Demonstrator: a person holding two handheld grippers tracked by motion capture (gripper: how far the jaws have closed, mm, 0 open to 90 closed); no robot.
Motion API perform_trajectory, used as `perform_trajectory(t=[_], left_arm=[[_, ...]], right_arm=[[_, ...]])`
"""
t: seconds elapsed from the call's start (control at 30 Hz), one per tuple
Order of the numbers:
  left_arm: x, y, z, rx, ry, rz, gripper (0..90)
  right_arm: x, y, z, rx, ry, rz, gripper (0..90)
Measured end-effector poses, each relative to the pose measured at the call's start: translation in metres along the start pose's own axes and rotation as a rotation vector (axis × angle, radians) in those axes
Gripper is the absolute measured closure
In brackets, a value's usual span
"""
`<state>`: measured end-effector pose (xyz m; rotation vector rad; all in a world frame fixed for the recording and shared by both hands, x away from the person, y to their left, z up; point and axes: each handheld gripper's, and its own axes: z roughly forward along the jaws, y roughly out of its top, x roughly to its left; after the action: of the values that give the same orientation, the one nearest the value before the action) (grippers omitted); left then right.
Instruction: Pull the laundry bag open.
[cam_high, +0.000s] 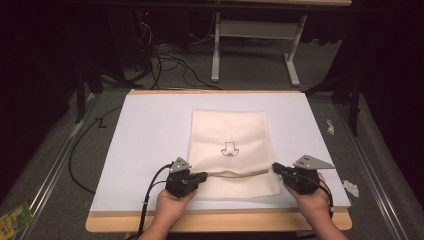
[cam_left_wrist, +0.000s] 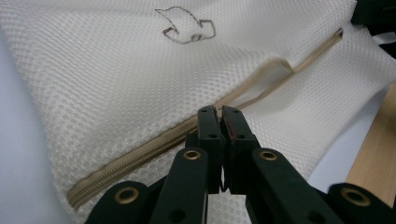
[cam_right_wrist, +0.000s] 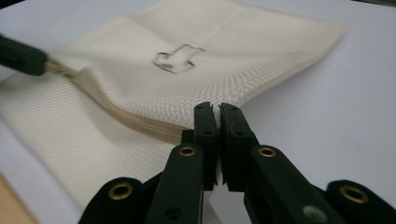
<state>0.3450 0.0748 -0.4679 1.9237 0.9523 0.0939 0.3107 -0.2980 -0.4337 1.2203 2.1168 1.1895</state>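
One mesh bag (cam_high: 232, 145), cream, lies flat on a white sheet (cam_high: 145, 135), slightly nearer the sheet's front edge than its back. Small dark outline mark (cam_high: 229, 149) near the bag's middle. Tan zipper (cam_high: 235, 173) runs across the bag's near part, slightly raised, with a loose fold of mesh lifting along it.

Left gripper (cam_high: 202, 176) sits at the zipper's left end, jaws drawn together; in the left gripper view its tips (cam_left_wrist: 219, 116) meet right at the zipper line (cam_left_wrist: 154, 149), with at most a thin bit of fabric between them, too fine to tell. Right gripper (cam_high: 276, 169) sits at the zipper's right end, jaws likewise closed; in the right gripper view the tips (cam_right_wrist: 216, 114) touch the bag's edge (cam_right_wrist: 154, 128) where the zipper ends. Whether cloth is pinched there cannot be told.

Sheet covers a wooden board (cam_high: 220, 222), bare wood showing along the near edge. Both hands grip from the bottom of the high view. Grey floor around; cables (cam_high: 170, 62) and a white frame (cam_high: 255, 35) beyond the board.
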Motion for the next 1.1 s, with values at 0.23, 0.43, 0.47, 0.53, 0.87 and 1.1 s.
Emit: perform_trajectory(t=[0.23,0.43,0.47,0.53,0.87,1.1], left_arm=[[0.017,-0.003,-0.012,-0.021,0.046,-0.056,88.2],[0.031,-0.006,-0.024,-0.024,0.078,-0.075,88.1],[0.035,-0.007,-0.031,-0.02,0.114,-0.054,88.1],[0.04,-0.01,-0.034,-0.031,0.091,-0.095,88.1],[0.037,-0.013,-0.027,0.002,0.137,-0.014,87.3],[0.032,-0.011,-0.03,-0.038,0.133,0.049,59.5]], right_arm=[[-0.029,0.001,-0.005,-0.041,-0.048,0.089,87.9],[-0.026,0.004,-0.01,-0.051,-0.056,0.065,87.8],[-0.032,0.001,-0.012,-0.052,-0.091,0.071,87.9],[-0.04,-0.004,-0.014,-0.041,-0.064,0.1,87.8],[-0.035,-0.01,-0.006,0.009,-0.05,0.05,85.2],[-0.04,-0.013,-0.012,-0.044,-0.049,0.088,61.4]])
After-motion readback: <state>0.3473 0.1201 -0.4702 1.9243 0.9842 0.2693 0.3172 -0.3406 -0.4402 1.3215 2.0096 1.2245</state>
